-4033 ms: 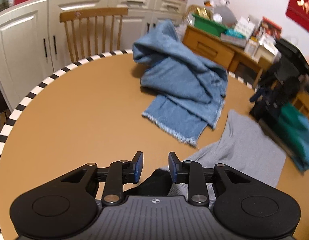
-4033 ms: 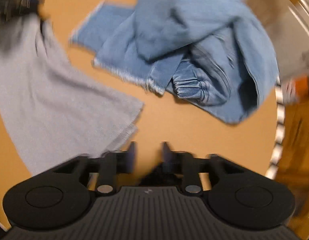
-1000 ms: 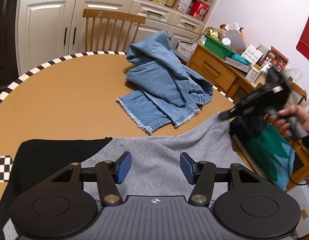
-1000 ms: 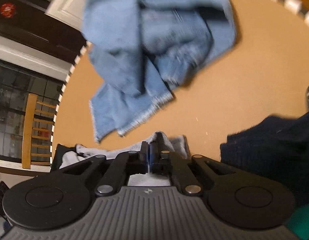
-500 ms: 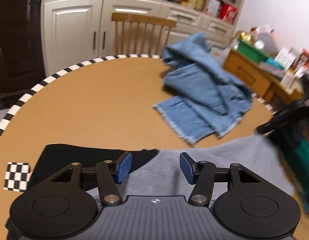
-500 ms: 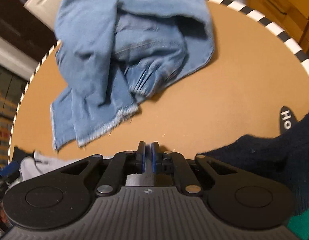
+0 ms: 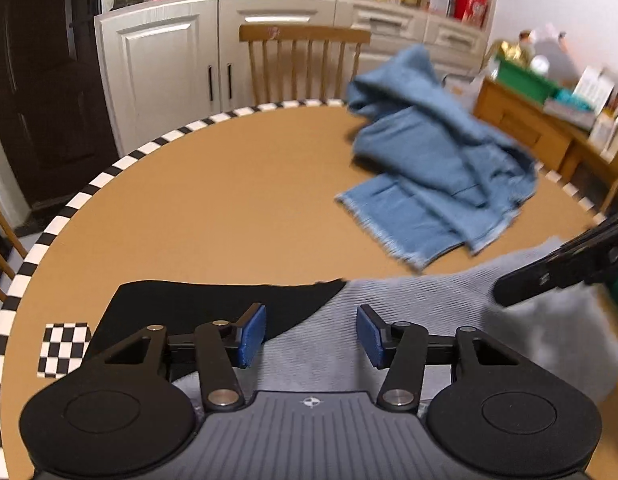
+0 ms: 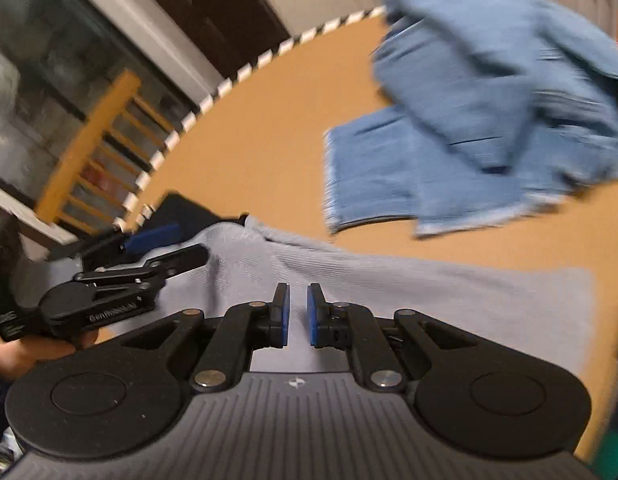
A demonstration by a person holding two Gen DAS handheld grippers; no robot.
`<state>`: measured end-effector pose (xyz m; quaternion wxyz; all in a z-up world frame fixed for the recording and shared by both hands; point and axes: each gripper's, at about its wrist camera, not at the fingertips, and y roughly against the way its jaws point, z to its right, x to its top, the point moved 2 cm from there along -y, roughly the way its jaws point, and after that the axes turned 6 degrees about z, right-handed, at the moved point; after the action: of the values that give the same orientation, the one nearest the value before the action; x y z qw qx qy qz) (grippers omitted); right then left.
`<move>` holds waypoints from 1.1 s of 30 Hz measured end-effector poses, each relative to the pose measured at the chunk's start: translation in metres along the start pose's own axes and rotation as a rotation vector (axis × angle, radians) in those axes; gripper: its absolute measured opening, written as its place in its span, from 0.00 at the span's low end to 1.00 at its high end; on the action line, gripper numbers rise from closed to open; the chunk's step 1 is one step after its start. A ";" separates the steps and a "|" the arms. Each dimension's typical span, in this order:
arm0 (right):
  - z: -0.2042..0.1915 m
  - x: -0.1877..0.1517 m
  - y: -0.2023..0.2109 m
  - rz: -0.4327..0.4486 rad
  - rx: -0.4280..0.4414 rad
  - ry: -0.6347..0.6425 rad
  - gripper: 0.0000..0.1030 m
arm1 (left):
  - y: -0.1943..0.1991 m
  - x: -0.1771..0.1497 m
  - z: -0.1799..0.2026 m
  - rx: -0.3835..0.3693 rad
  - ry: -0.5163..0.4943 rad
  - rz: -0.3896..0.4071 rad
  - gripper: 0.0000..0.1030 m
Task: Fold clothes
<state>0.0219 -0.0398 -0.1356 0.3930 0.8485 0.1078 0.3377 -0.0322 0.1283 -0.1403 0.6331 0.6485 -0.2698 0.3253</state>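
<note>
so a second ago the right hand-held gripper (image 8: 297, 316) was pinched shut on the edge of the grey top (image 8: 389, 280), now it's let go: jaws a narrow gap apart, nothing between them, hanging over the cloth. The left hand-held gripper (image 7: 311, 336) is about half open over the grey-and-black part, gripping nothing. The top lies spread on the tabletop (image 7: 213, 200) near the jeans (image 7: 437, 184), so I'd say it's ready for a first fold
</note>
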 end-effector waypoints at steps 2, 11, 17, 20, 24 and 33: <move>-0.001 0.002 -0.019 -0.008 -0.037 0.000 0.10 | -0.014 -0.001 -0.003 0.023 -0.011 -0.011 0.56; 0.069 0.004 0.006 0.075 -0.226 -0.096 0.00 | -0.002 0.001 -0.039 0.012 0.122 0.036 0.62; 0.041 -0.005 0.029 0.138 -0.109 -0.153 0.11 | 0.002 0.002 -0.064 0.049 0.166 0.029 0.58; 0.022 -0.022 0.021 0.071 -0.081 -0.074 0.10 | -0.007 -0.007 -0.068 0.113 0.122 0.005 0.57; 0.053 -0.040 0.025 0.036 -0.231 -0.102 0.03 | -0.004 -0.015 -0.089 0.180 0.142 -0.007 0.59; 0.063 -0.078 0.112 0.121 -0.387 -0.121 0.22 | 0.065 -0.029 -0.150 0.295 0.359 0.076 0.57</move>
<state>-0.0038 -0.1870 -0.1199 0.5333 0.7809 -0.0340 0.3234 -0.1125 0.2725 -0.1222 0.5567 0.6551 -0.1264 0.4950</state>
